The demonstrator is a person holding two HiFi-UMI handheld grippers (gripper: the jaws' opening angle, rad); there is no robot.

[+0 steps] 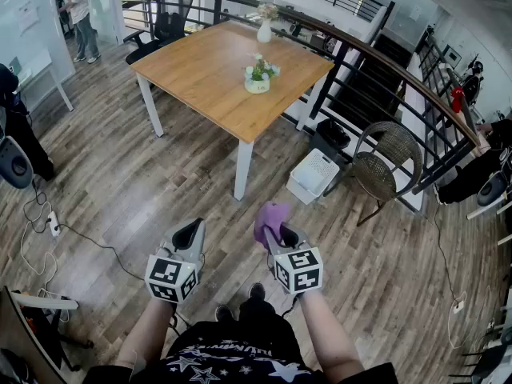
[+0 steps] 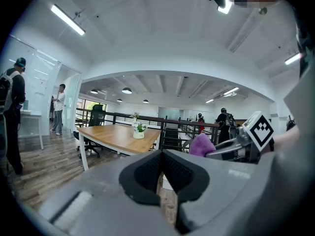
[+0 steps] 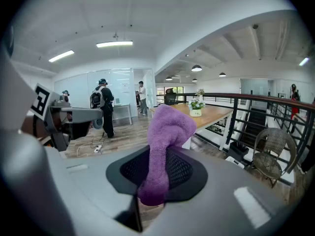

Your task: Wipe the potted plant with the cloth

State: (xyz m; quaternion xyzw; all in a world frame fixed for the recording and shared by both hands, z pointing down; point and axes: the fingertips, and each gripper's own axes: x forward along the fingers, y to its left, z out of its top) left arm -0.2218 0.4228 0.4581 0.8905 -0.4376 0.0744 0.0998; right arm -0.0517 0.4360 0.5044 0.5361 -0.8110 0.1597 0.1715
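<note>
Both forearms [image 1: 150, 333] are stretching out ahead of me, side by side and a little apart, each tipping its gripper slightly below level toward the wooden floor [image 1: 160, 182]. Off to the left of my left fingers, cables [image 1: 44, 214] are trailing across the boards. My left gripper [image 2: 161, 154] is pressing its jaws fully together with nothing between them. Just to its right, my right gripper [image 3: 156, 173] is pinching the purple cloth [image 3: 167, 127]; the cloth is standing up out of the closed pads and flopping over at its top. Open floor is lying between my fingertips and the wooden table [image 1: 200, 86], which is standing well ahead of both grippers with its near corner leg [image 1: 242, 169] pointing toward me. The potted plant [image 1: 258, 75] is sitting on that table toward its right side, well beyond the cloth and not touching it; a white vase [image 1: 264, 29] is standing near the far edge behind it. Ahead and to the right of my right fingers, a white basket [image 1: 314, 174] and a wicker chair [image 1: 388, 165] are crowding the floor beside a dark railing [image 1: 376, 58], which is closing off that side.
</note>
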